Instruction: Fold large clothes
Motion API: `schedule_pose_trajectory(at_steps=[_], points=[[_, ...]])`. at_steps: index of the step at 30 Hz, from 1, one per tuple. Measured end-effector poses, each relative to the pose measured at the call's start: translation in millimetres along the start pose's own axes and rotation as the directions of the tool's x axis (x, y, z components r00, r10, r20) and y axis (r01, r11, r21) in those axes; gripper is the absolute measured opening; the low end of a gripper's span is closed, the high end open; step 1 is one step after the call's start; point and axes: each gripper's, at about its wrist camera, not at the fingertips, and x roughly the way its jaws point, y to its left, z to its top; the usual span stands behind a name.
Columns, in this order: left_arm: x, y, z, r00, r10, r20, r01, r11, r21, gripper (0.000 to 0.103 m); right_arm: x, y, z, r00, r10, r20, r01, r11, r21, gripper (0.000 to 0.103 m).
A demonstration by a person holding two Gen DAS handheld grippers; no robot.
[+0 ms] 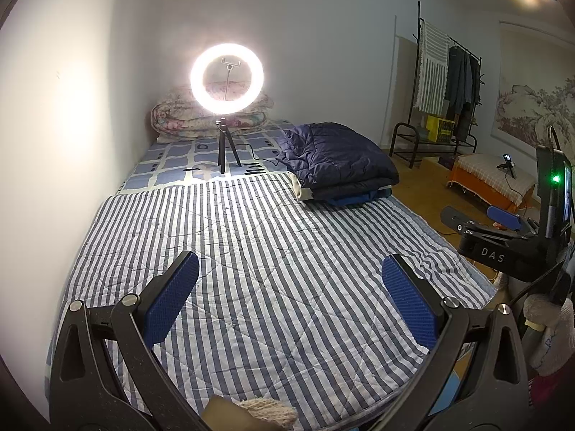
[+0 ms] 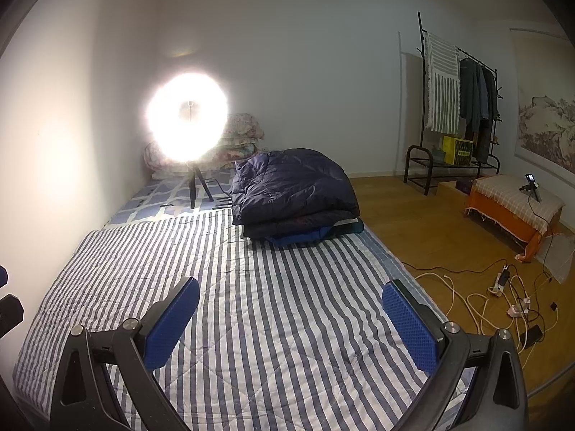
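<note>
Left claw (image 1: 289, 298): held with its blue pads wide apart above the striped quilt (image 1: 273, 251); nothing is gripped.
Right claw (image 2: 290, 318): likewise spread wide and empty, raised over the near part of the bed; its body is also seen at the right edge of the left wrist view.
Clothes: a dark navy padded garment (image 2: 291, 190) lies on top of a stack at the far right side of the bed, with other dark and blue pieces (image 2: 298, 239) under it; how many cannot be told.
Progress: the stack appears already folded, though whether more folding is meant cannot be judged.
Risk, stack: if the bulky top piece is grasped by one corner only, the slippery padding may be dragged loose and the pieces below pulled toward the bed edge and the floor.
Risk, ring light (image 1: 227, 78): it stands on a small tripod on the bed just beside the stack, with its cable (image 1: 264, 161) run toward the garment; a swung sleeve or tugged cable could topple it.
Risk, glare: the right wrist view is washed out near the lamp, so edges there may be misjudged.
</note>
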Motion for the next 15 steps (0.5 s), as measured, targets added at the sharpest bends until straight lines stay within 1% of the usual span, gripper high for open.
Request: schedule_pose_trajectory(at_steps=[15], points=[[-1.3, 0.7, -0.1, 1.000, 0.002, 0.002, -0.002, 1.000, 0.004, 0.103, 1.7, -0.5, -2.3, 1.000, 0.006, -0.010, -0.006, 1.000, 0.001, 0.103]])
